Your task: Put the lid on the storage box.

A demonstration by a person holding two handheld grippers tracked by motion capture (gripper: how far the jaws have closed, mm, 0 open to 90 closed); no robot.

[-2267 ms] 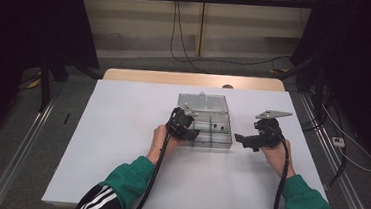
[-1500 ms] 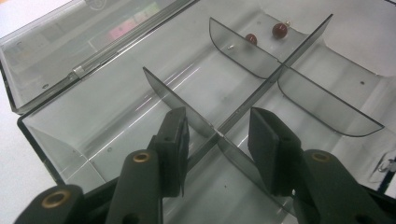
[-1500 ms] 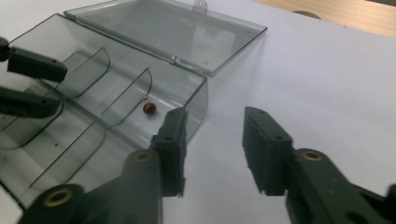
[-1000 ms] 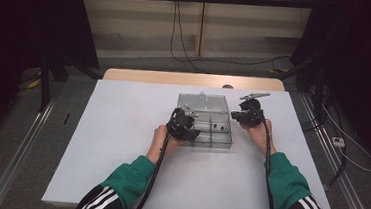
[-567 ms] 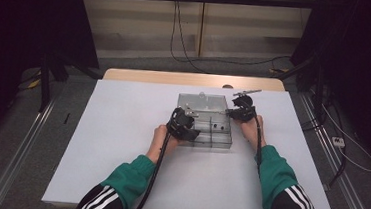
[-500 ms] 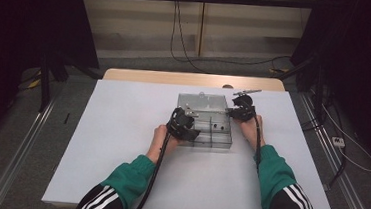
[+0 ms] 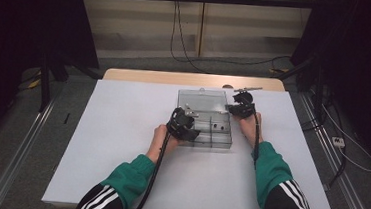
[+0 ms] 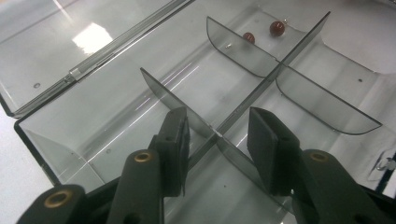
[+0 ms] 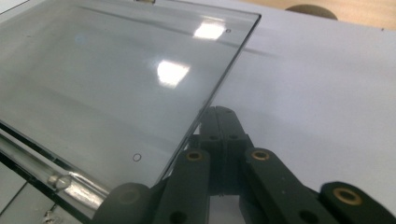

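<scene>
Plastic box (image 7: 207, 124) sits on the desk (image 7: 120, 144), light, stiff and slippery. Left tongs (image 8: 217, 144) stand apart over its thin dividers. Right tongs (image 9: 219, 140) are pressed together beside the open lid (image 9: 116, 79); its edge is the place to lift.

A clear, smoke-tinted plastic organiser box (image 7: 205, 131) is seen lying flat on the white surface (image 7: 121, 129), near its middle. Its lid (image 7: 201, 100) is opened and laid back on the far side, joined to the tray by a hinge (image 8: 88, 65) along the far edge. The tray is split into compartments by one long divider (image 8: 285, 58) crossed by shorter curved ones (image 8: 238, 49). Two small dark red beads (image 8: 276, 29) are seen in one end compartment, just beside each other. The lid's smooth pane (image 9: 116, 79) is marked by bright reflections.
</scene>
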